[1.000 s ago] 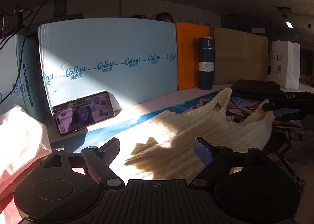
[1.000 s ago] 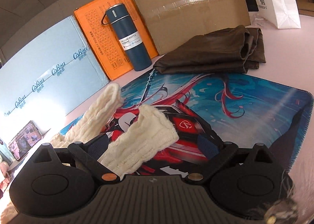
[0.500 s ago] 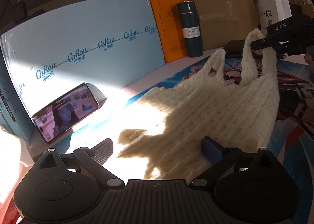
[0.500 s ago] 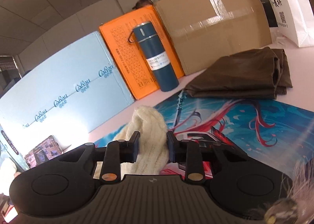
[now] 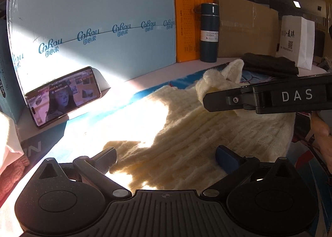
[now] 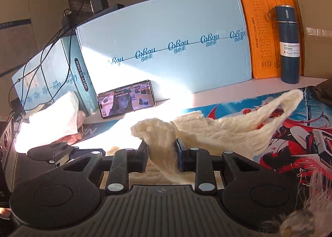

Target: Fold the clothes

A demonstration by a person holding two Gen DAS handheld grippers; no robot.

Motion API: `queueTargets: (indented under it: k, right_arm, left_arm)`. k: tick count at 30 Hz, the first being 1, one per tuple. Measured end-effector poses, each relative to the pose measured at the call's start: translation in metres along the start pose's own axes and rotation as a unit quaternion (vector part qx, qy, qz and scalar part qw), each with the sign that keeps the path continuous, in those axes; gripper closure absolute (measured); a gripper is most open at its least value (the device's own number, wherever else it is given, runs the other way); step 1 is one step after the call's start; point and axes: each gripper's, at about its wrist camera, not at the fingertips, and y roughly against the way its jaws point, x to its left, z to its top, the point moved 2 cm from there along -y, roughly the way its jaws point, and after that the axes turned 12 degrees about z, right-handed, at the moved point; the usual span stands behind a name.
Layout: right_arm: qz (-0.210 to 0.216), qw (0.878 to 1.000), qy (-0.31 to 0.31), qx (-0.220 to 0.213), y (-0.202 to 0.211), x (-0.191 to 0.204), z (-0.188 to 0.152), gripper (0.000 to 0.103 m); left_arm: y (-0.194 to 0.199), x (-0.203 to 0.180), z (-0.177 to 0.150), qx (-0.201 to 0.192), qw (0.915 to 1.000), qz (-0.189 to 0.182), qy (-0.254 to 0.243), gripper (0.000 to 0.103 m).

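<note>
The right gripper clamps a bunched strap of the cream knit top, lifted off the printed mat. The left gripper hangs low over the top's hem, its jaws opening wide with nothing pinched between them. The rest of the top lies spread on the mat in sunlight. Behind the mat, a phone leans on a blue box; a bottle stands before an orange box, beside a white paper bag, contents unseen
</note>
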Motion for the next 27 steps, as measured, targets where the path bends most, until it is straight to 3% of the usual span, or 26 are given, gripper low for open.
queueTargets:
  k: [2,4,7,10,13,17,19,23,25,27]
  right_arm:
    - [0.004,1.0,-0.012,0.004,0.005,-0.001,0.0,0.065]
    - [0.024,0.999,-0.02,0.008,0.014,0.0,0.001,0.035]
    - [0.062,0.998,-0.021,0.012,0.03,0.007,0.001,0.027]
    - [0.096,0.995,-0.027,0.001,0.047,0.009,0.003,0.025]
    - [0.12,0.989,-0.062,-0.053,0.063,-0.002,0.01,0.025]
    - [0.078,0.98,-0.12,-0.142,0.066,-0.023,0.022,0.025]
    - [0.046,0.975,-0.144,-0.16,0.055,-0.035,0.024,0.026]
    - [0.027,0.976,-0.177,-0.127,0.024,-0.046,0.018,0.036]
    - [0.058,0.975,-0.197,-0.085,0.01,-0.046,0.006,0.047]
    - [0.073,0.975,-0.201,-0.066,0.003,-0.042,-0.003,0.048]
  left_arm:
    - [0.001,0.0,0.0,-0.001,1.0,0.002,0.001,0.0]
    - [0.0,0.001,0.001,0.0,1.0,0.002,0.003,0.0]
    - [0.0,0.001,0.001,0.001,1.0,0.003,0.004,0.0]
    - [-0.001,0.001,0.001,0.0,1.0,0.004,0.003,0.0]
    - [-0.001,0.001,0.001,0.0,1.0,0.005,0.003,0.0]
    - [-0.001,0.001,0.001,-0.001,1.0,0.007,0.002,0.0]
    - [-0.001,0.001,0.001,-0.002,1.0,0.008,0.003,0.0]
    - [0.0,0.006,0.001,-0.004,0.9998,0.009,0.017,0.0]
    - [0.001,0.013,0.001,-0.007,0.9989,0.022,0.042,0.0]
    - [0.001,0.022,0.0,-0.006,0.9968,0.037,0.07,0.0]
